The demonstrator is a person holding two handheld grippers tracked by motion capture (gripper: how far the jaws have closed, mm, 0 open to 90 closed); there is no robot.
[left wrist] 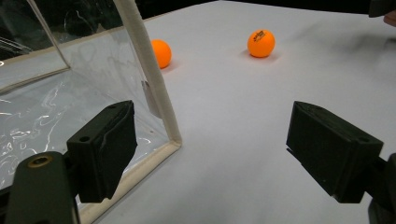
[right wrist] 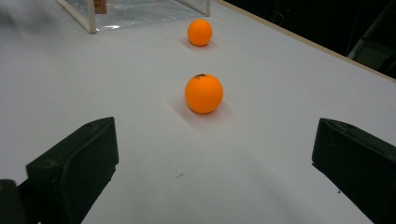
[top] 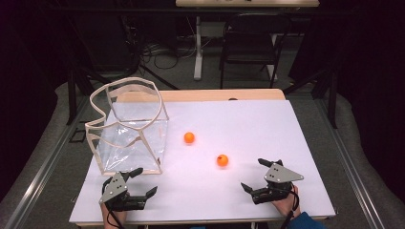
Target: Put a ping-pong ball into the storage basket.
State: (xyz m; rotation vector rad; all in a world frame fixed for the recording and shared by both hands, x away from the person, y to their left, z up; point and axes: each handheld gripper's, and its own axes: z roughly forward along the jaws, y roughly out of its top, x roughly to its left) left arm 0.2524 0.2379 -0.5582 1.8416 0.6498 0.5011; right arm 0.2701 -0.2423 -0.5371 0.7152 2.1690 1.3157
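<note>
Two orange balls lie on the white table (top: pixel 248 129): one (top: pixel 189 138) near the middle, the other (top: pixel 222 160) closer to me and to the right. A clear plastic bag with a cream rim (top: pixel 129 126) stands at the left. My left gripper (top: pixel 144 183) rests open near the front left, just in front of the bag's corner (left wrist: pixel 173 140). My right gripper (top: pixel 253 175) sits open at the front right, its jaws wide apart and empty, pointing at the nearer ball (right wrist: pixel 204 93); the farther ball (right wrist: pixel 200 32) lies behind it. Both balls (left wrist: pixel 261 43) (left wrist: pixel 161 52) lie ahead of the left jaws.
Beyond the table stand a black folding chair (top: pixel 250 43) and a desk leg (top: pixel 197 47) with cables on the floor. The bag's rim (left wrist: pixel 149 79) rises close to the left gripper's left jaw. Open white surface lies between the two grippers.
</note>
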